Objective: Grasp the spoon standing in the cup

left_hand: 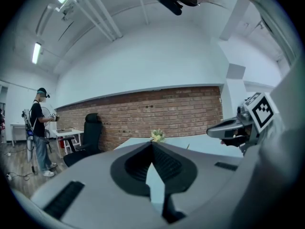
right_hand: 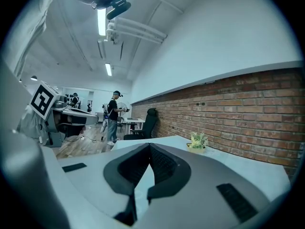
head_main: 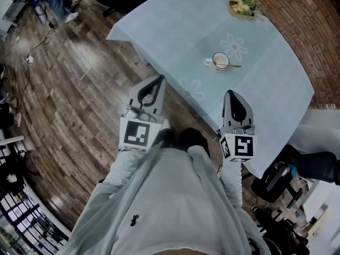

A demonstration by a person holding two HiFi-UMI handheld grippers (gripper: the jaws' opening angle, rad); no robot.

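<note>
We hold both tools shut and empty. The left tool (head_main: 159,79) has its two pads meeting at the tips with nothing between them, and the right tool (head_main: 232,93) is the same, tips together on air. Both hover at the near edge of the bench (head_main: 276,62), well apart from the target.

The cup (head_main: 219,61) stands alone out on the pale cloth, at about 12 o'clock from the right tool and 1 o'clock from the left tool. The spoon (head_main: 235,66) rests in it with its thin handle leaning over the rim toward 3 o'clock. A small plant dish (head_main: 243,5) sits at the far edge, at 1 o'clock from the cup and clear of our path.

What worries us from here:
- Going in with the pads shut. Closed tips would only shove the handle round the rim or nudge the cup.
- The cup looks light and has nothing to brace it. A sideways push on the handle could tip or slide it on the cloth.
- The handle is slim and sits low over the rim at a shallow lean. If we close off centre, it may slip out or lever the cup up.
- Neither gripper view shows the cup, so we judge the approach from the head view alone and could misalign
</note>
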